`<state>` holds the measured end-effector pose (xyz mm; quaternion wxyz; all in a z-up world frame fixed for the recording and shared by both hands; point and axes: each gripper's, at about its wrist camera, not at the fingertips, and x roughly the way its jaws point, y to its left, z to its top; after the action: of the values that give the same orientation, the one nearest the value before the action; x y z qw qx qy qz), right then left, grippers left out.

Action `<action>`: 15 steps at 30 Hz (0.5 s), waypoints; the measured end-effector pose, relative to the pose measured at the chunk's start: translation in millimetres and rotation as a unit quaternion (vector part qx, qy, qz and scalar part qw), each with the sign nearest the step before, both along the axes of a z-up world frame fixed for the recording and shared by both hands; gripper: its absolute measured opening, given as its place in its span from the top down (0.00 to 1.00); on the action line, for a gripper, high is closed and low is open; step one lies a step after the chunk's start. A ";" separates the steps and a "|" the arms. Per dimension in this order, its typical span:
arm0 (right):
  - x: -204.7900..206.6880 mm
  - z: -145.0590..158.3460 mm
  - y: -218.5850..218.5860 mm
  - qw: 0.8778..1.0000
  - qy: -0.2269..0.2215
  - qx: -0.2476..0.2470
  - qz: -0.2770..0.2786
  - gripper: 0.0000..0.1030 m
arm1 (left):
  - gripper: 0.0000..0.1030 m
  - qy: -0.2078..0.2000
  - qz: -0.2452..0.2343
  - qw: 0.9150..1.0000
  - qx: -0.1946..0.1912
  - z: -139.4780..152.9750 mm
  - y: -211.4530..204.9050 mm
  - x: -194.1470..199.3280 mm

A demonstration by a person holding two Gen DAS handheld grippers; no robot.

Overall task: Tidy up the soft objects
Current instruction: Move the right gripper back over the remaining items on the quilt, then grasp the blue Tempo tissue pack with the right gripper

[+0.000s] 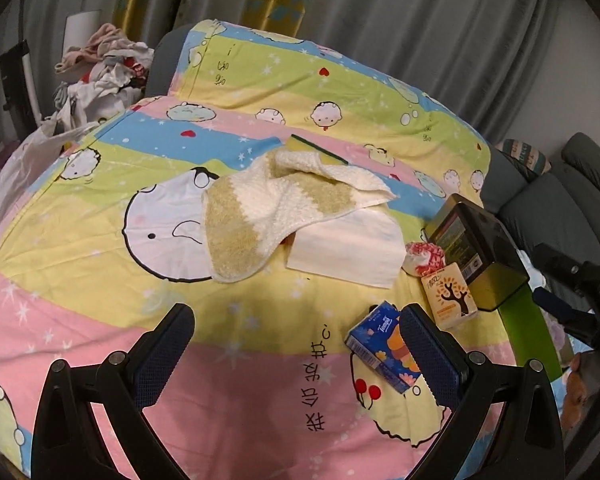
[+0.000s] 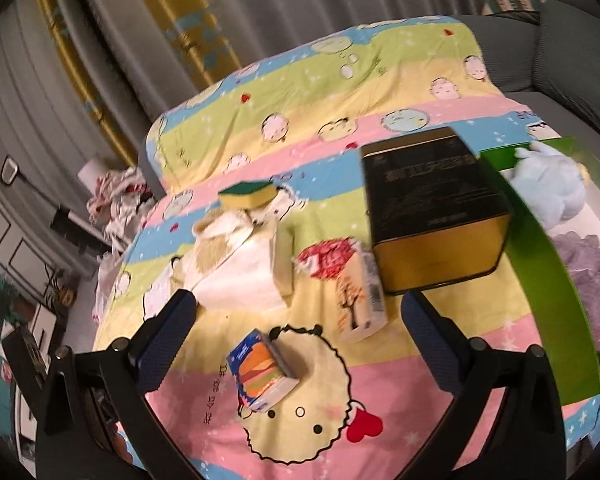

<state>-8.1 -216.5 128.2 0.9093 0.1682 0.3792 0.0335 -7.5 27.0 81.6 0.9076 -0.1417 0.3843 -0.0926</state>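
Partly sorted, by the look of it. Inside the green box (image 2: 540, 280) at the right edge of the cartoon bedsheet (image 1: 100, 280): a pale blue plush (image 2: 548, 184) and, below it, something fuzzy and purple (image 2: 592, 276) — seemingly soft things already put away.

Left out on the sheet: a cream-and-tan towel (image 1: 268, 204), crumpled, draped partly over a white folded cloth (image 1: 348, 252); just behind the towel, a yellow-and-green sponge (image 2: 250, 196). Near the box side, a small red-and-white bundle (image 1: 424, 256) touching an orange tissue pack (image 1: 450, 296), both close against a black-and-gold tin (image 2: 436, 216) standing just beside the green box. Nearest of all, a blue tissue pack (image 2: 262, 372), lying flat and apart from the rest.

Left gripper (image 1: 296, 356) spread wide, holding nothing, poised above the sheet with its right finger overlapping the blue pack in view. Right gripper (image 2: 300, 344) likewise wide and empty, framing that same pack from above; picture slightly smeared, so probably in motion.

Judged remaining: towel, folded cloth, sponge, bundle — perhaps the tissue packs too — not yet in the box. Likely well short of half done.
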 end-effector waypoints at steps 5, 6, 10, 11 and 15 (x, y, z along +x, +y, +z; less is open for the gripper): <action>5.2 -7.5 14.4 1.000 0.013 -0.012 0.014 0.01 | 0.01 0.004 -0.010 1.000 -0.009 -1.9 -1.8 0.1; 6.7 -9.6 17.7 1.000 0.017 -0.014 0.019 0.01 | 0.01 0.006 -0.011 1.000 -0.010 -2.5 -2.7 0.2; 10.8 -16.4 26.6 0.999 0.030 -0.022 0.032 0.01 | 0.01 0.010 -0.014 1.000 -0.006 -4.4 -5.2 0.9; 9.9 -17.0 27.2 0.999 0.033 -0.022 0.032 0.01 | 0.01 0.008 -0.015 1.000 -0.004 -3.9 -5.6 0.7; 10.7 -20.2 30.8 0.998 0.040 -0.019 0.038 0.01 | 0.01 0.001 -0.008 1.000 0.005 -2.9 -6.0 -0.4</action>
<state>2.6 -185.7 107.9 0.8947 0.1372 0.4217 0.0539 -7.9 21.0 78.7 0.9072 -0.1346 0.3864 -0.0977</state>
